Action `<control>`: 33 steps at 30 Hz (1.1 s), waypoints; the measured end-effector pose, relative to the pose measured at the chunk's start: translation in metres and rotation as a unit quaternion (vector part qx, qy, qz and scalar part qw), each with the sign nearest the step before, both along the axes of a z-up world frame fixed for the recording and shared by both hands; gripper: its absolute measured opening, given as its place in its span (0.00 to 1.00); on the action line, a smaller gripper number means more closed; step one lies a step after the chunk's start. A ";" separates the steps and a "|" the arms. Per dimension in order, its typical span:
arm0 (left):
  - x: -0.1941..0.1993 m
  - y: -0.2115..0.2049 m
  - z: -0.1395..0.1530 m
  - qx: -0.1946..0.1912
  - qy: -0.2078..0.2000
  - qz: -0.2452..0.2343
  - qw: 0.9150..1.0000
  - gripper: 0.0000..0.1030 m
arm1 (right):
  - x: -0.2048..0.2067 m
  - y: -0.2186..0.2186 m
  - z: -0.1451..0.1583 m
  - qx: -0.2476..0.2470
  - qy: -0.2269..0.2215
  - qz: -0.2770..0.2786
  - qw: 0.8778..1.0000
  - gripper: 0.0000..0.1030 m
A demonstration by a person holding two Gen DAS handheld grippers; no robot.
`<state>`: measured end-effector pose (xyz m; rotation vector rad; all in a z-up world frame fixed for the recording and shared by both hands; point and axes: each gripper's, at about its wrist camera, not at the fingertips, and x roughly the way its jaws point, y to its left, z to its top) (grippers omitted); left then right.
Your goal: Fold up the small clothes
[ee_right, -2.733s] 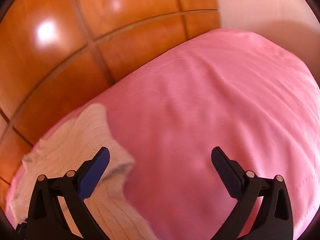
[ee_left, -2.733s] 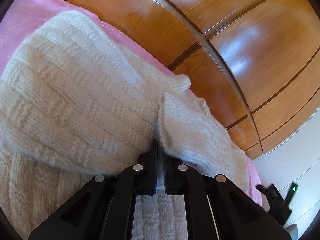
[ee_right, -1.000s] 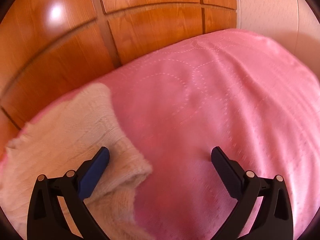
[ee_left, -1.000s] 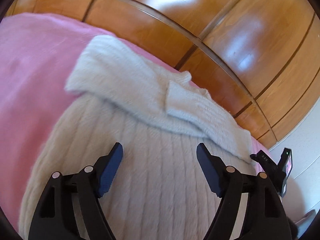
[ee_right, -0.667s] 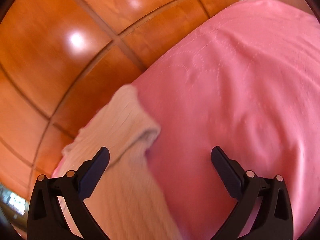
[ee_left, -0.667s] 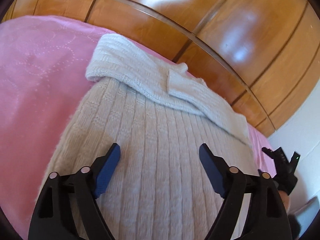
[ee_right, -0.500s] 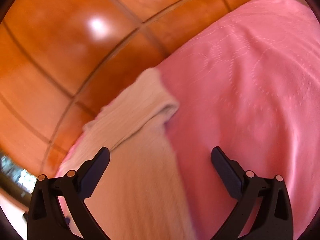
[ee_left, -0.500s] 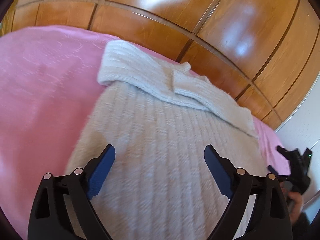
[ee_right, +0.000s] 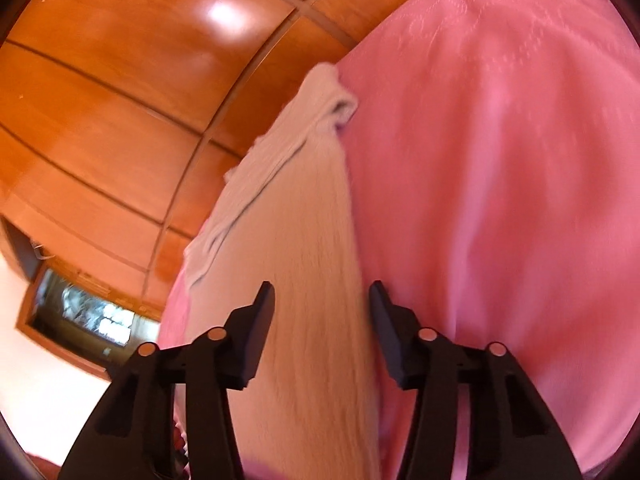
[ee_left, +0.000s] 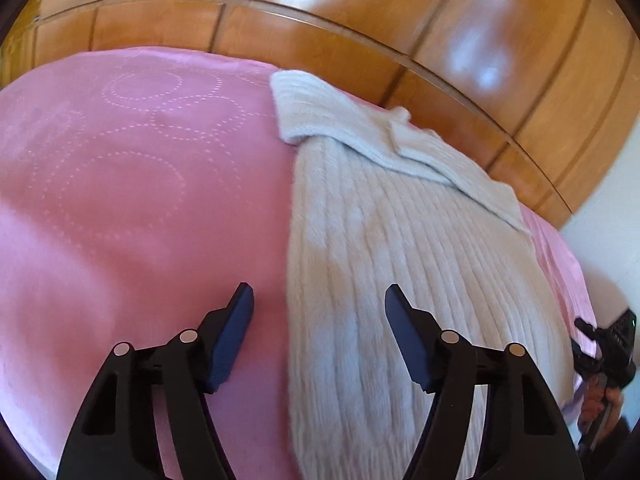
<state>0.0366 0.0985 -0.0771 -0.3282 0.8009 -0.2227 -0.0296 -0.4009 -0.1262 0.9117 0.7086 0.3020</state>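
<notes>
Presently both tools stand released, holding nothing: left gripper [ee_left: 319,308] and right gripper [ee_right: 322,306] each straddle a side edge of the cream sweater [ee_left: 400,240], lying flat on the pink bedspread [ee_left: 140,200].

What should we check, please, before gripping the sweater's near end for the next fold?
1. Left gripper open, holding nothing: ok.
2. Right gripper open, holding nothing: ok.
3. Each gripper straddles a side edge of the sweater: ok.
4. Sleeves folded across the far end: ok.
5. Body lies flat on the pink bedspread: ok.
6. Bottom hem position: cannot tell, out of view.
</notes>
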 end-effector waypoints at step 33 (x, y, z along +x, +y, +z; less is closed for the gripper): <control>-0.093 0.014 0.084 -0.249 -0.050 -0.184 0.950 0.04 | -0.091 0.057 0.100 0.060 -0.272 0.109 0.954 0.07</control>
